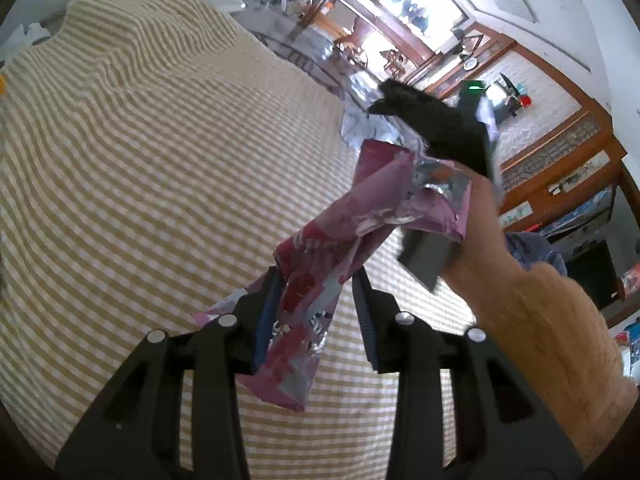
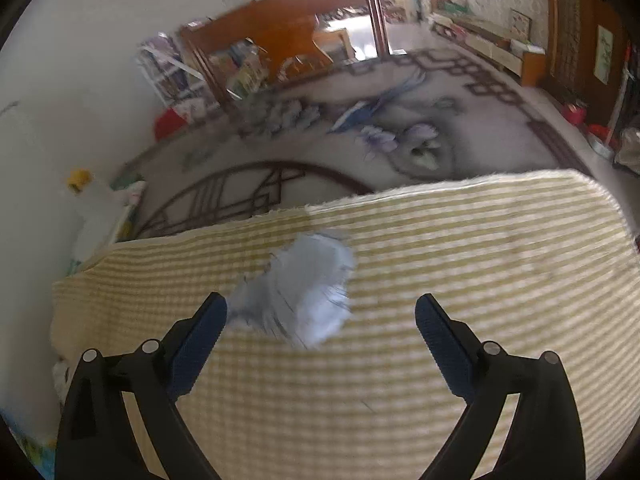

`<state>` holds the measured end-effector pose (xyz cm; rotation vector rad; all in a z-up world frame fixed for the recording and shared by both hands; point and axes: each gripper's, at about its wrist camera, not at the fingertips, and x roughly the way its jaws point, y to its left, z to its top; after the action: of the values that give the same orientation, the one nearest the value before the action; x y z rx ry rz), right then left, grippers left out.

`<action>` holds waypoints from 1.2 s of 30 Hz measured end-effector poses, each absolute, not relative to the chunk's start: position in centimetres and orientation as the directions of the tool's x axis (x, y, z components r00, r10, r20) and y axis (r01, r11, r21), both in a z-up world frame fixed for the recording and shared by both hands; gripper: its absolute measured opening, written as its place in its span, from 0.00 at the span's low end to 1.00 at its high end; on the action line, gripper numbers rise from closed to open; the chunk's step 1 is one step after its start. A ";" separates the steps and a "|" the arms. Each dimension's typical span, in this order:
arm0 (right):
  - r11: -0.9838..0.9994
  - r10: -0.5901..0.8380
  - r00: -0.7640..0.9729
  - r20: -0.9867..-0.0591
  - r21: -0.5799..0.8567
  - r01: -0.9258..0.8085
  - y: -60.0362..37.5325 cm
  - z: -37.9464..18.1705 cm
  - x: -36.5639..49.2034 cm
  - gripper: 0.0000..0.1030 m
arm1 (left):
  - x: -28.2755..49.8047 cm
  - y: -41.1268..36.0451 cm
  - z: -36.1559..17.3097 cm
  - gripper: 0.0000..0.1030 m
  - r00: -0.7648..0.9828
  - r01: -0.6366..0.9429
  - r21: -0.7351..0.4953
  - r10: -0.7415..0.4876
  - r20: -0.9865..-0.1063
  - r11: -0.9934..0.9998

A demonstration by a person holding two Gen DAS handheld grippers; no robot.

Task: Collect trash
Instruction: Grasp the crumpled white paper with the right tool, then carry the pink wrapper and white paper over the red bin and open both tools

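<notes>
Two black two-finger grippers with blue ribbed pads, one per view. Left gripper (image 1: 316,312): jaws partly apart, a crumpled pink and red foil snack wrapper (image 1: 320,280) between them, pressed against the left pad (image 1: 266,320), with a gap to the right pad; whether truly clamped, hard to tell. Wrapper lifted above a yellow-and-white checked cloth (image 1: 160,160) over the table, its upper end, silver inside, reaching up to a bare forearm (image 1: 532,320) crossing from the right. Beyond the arm, the black body of the other tool (image 1: 444,128), with a crumpled silvery-white piece (image 1: 360,128) just behind it, blurred. Farther off, brown wooden cabinets (image 1: 560,168) against a white wall.

Right gripper (image 2: 320,312): jaws spread wide, nothing between the pads. Just ahead, nearer the left finger, a pale blue-grey crumpled piece of trash (image 2: 304,288), motion-blurred, seen against the same checked cloth (image 2: 480,260); lying on it or in the air, not clear. Past the cloth's far edge, a grey patterned floor (image 2: 400,140) with dark border lines, a white bottle with a yellow cap (image 2: 86,200) at left, then a brown wooden cabinet (image 2: 260,40) and shelves of clutter.
</notes>
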<state>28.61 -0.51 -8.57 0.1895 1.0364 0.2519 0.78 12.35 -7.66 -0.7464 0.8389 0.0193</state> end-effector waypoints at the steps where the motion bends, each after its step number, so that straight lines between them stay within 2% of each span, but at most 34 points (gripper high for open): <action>1: 0.956 0.291 0.472 -0.832 0.268 -0.118 0.2 -9.2 29.1 0.89 | 0.7 12.6 -7.6 0.34 0.688 -0.302 -0.598 -0.264 -0.676 0.743; 3: 0.956 0.295 0.463 -0.836 0.264 -0.132 1.1 -9.6 29.4 0.83 | 0.3 12.6 -7.5 0.34 0.693 -0.306 -0.601 -0.260 -0.673 0.738; 5: 0.948 0.318 0.458 -0.830 0.275 -0.161 1.7 -9.5 29.3 0.67 | -0.3 12.8 -7.3 0.34 0.696 -0.307 -0.598 -0.254 -0.672 0.740; 6: 0.939 0.342 0.448 -0.826 0.292 -0.180 1.9 -9.2 29.1 0.51 | -0.4 12.8 -7.2 0.34 0.696 -0.306 -0.598 -0.255 -0.671 0.740; 7: 0.941 0.339 0.446 -0.829 0.285 -0.185 2.0 -9.0 28.8 0.41 | -0.4 12.8 -7.2 0.34 0.697 -0.304 -0.600 -0.257 -0.670 0.740; 15: 0.903 0.426 0.397 -0.813 0.359 -0.235 -1.0 -7.2 24.4 0.39 | -0.1 12.6 -7.2 0.34 0.700 -0.301 -0.585 -0.241 -0.672 0.753; 22: 0.880 0.469 0.411 -0.782 0.371 -0.298 -8.1 -4.9 16.3 0.40 | 0.0 12.1 -7.1 0.34 0.692 -0.312 -0.540 -0.202 -0.693 0.782; 29: 0.894 0.443 0.491 -0.750 0.333 -0.299 -16.3 -3.7 9.4 0.40 | 0.8 10.4 -7.3 0.34 0.676 -0.288 -0.455 -0.158 -0.720 0.842; 36: 0.940 0.341 0.629 -0.699 0.234 -0.249 -23.5 -2.9 5.5 0.40 | 1.4 6.6 -7.7 0.34 0.669 -0.199 -0.321 -0.111 -0.735 0.926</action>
<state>5.46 -23.48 -2.86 0.1189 0.8243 0.3385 1.42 6.62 -7.67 -0.3960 0.8429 0.0512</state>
